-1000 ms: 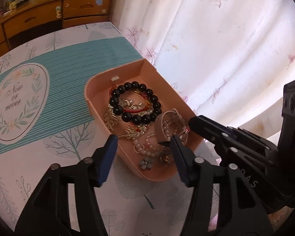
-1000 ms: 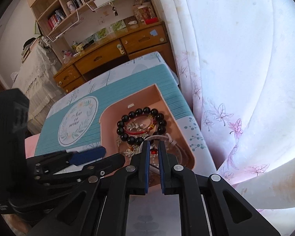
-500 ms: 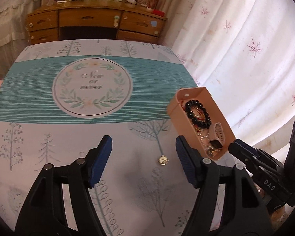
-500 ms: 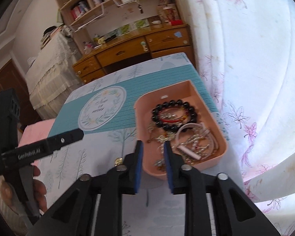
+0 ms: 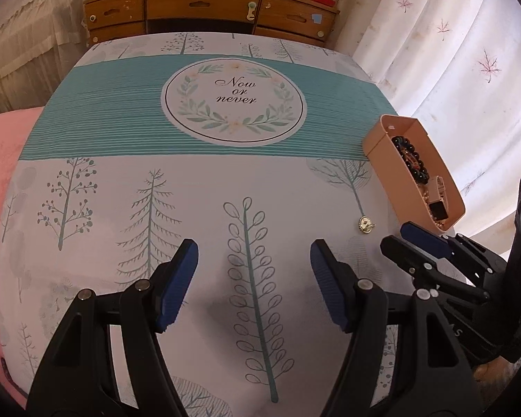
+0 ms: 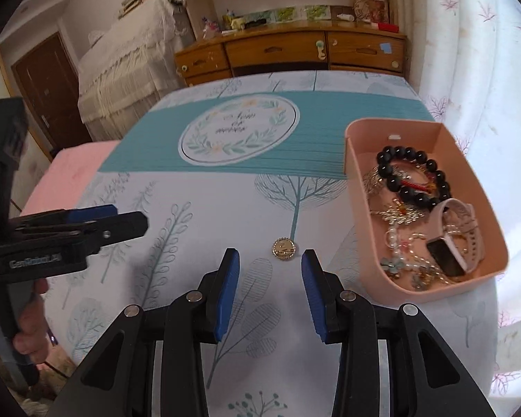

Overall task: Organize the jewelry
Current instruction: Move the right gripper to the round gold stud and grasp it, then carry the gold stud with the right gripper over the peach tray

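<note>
1. Left gripper (image 5: 254, 279), black w/ blue pads, is spread wide & grasps nothing; it hovers over the counter (image 5: 191, 208), which wears a white cloth w/ printed trees & a teal stripe.
2. Right gripper (image 6: 270, 283), same build, is also released, empty, jaws apart.
3. Small round gold-coloured metal charm (image 6: 284, 249) lies flat on the cloth, at 12 o'clock just ahead of the right gripper's gap, touching neither pad.
4. From the left wrist view the same charm (image 5: 365, 225) sits at 2 o'clock of the left gripper, well apart from it, near the right gripper's tips (image 5: 421, 241).
5. Pink plastic rounded tray (image 6: 356, 208) stands at 2 o'clock of the right gripper, beside the charm but not touching it, near the counter's right edge by the curtain.
6. Inside the tray: black round-bead bracelet (image 6: 413, 177) at the far end w/ a red cord bracelet (image 6: 411, 185) inside its loop; pale pink smartwatch w/ dark rectangular face (image 6: 449, 243) toward the near right; tangled silver/gold chains & pearl beads (image 6: 397, 219) in the middle; small grey-green flower piece (image 6: 389, 263) near the front wall.
7. Round white "Now or never" wreath print (image 5: 235, 99) is at 12 o'clock on the teal stripe.
8. Wooden drawer desk (image 5: 205, 3) stands beyond the counter's far edge.
</note>
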The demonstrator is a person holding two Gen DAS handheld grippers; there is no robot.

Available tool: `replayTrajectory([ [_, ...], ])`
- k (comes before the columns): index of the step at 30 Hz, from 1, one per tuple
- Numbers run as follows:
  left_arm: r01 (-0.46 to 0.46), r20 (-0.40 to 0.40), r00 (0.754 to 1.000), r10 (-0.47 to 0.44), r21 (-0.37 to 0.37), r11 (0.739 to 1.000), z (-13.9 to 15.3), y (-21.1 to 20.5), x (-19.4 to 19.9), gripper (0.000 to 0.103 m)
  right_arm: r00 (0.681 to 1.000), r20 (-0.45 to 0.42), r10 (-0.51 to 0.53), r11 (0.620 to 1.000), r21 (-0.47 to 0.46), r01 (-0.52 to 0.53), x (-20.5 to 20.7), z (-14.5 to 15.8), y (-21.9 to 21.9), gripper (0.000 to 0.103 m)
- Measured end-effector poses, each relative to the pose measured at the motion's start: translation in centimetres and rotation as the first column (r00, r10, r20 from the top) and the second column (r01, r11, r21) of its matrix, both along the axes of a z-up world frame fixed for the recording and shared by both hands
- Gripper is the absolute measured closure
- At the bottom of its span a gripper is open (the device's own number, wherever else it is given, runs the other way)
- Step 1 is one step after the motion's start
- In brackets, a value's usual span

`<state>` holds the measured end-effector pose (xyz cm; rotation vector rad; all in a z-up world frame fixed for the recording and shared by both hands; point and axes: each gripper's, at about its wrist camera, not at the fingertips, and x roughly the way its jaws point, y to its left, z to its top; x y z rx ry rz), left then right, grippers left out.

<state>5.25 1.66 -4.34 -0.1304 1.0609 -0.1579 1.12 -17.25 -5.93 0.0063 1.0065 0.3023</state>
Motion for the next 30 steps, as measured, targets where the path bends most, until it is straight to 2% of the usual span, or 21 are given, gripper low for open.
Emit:
replayTrajectory([
  [8, -0.021, -0.006, 1.0, 0.021, -0.016, 1.0, -0.8, 0.6, 0.5, 0.038, 0.999, -0.036, 0.013, 0.995, -0.096, -0.017, 3.3, -4.0, 1.2, 0.065],
  [15, -0.001, -0.01, 1.0, 0.001, -0.022, 1.0, -1.2, 0.0, 0.9, 0.038, 0.999, 0.002, 0.045, 0.985, -0.167, -0.044, 3.8, -4.4, 2.4, 0.066],
  [18, 0.016, -0.001, 1.0, -0.016, -0.016, 1.0, -0.9, -0.6, 0.9, 0.038, 0.999, 0.008, 0.048, 0.984, -0.171, -0.046, 3.8, -4.3, 2.7, 0.075],
  [19, 0.021, 0.002, 1.0, -0.021, -0.015, 1.0, -0.8, -0.8, 0.8, 0.038, 0.999, 0.009, 0.048, 0.984, -0.172, -0.046, 3.8, -4.3, 2.7, 0.083],
  [22, 0.029, 0.003, 1.0, -0.029, -0.015, 0.999, -0.6, -1.2, 0.7, 0.038, 0.999, 0.003, 0.041, 0.988, -0.15, -0.04, 3.9, -4.3, 2.3, 0.084],
  [25, 0.036, 0.005, 0.999, -0.036, -0.003, 0.999, -0.5, -1.6, 0.6, 0.038, 0.999, -0.021, 0.026, 0.996, -0.089, -0.027, 3.7, -3.8, 1.6, 0.084],
  [30, 0.056, 0.011, 0.998, -0.056, 0.031, 0.998, 0.2, -2.7, 0.8, 0.038, 0.999, 0.042, -0.014, 1.0, 0.007, 0.014, 3.1, 0.3, -0.9, 0.084],
])
